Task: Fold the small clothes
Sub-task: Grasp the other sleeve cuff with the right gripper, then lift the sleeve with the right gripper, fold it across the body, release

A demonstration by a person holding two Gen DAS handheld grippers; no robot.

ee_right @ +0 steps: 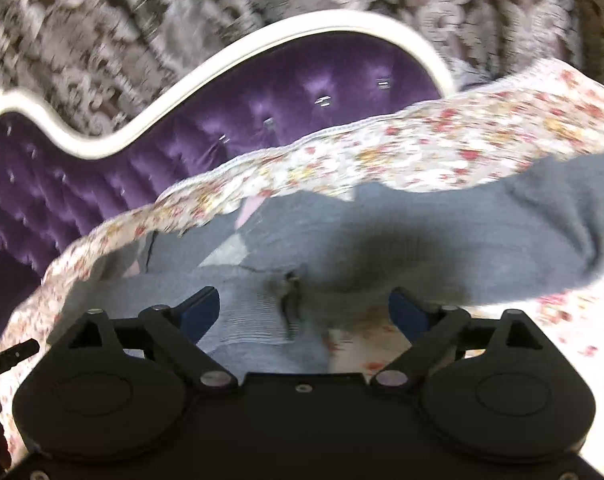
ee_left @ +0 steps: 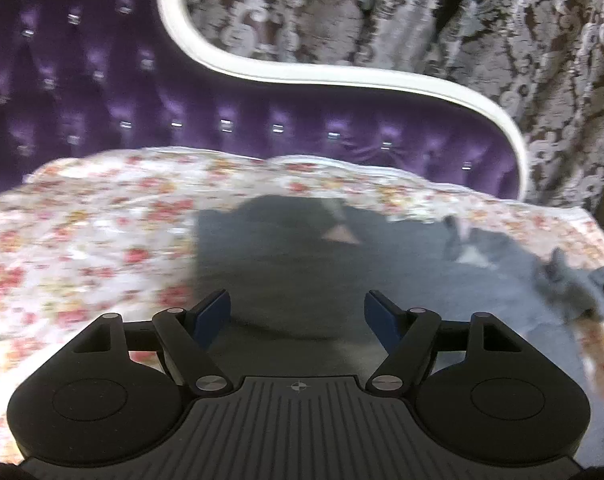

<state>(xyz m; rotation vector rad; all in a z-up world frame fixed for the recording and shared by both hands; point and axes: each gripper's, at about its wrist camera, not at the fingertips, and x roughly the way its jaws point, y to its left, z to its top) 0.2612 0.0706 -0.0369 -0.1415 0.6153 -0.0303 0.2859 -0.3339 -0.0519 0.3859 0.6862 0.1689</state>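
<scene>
1. Grey garment (ee_left: pixel 286 264) lies spread on the floral sheet (ee_left: pixel 94 232), before the purple headboard (ee_left: pixel 102 92). Left gripper (ee_left: pixel 298 312) hovers above it, jaws apart, nothing between.
2. Right wrist view: right gripper (ee_right: pixel 303 308) stands wide apart over the garment's ribbed hem (ee_right: pixel 254 320), gripping nothing.

A home bedroom; tufted purple headboard (ee_left: pixel 262 116); floral bedspread (ee_left: pixel 82 232); patterned curtain (ee_left: pixel 421 12).
</scene>
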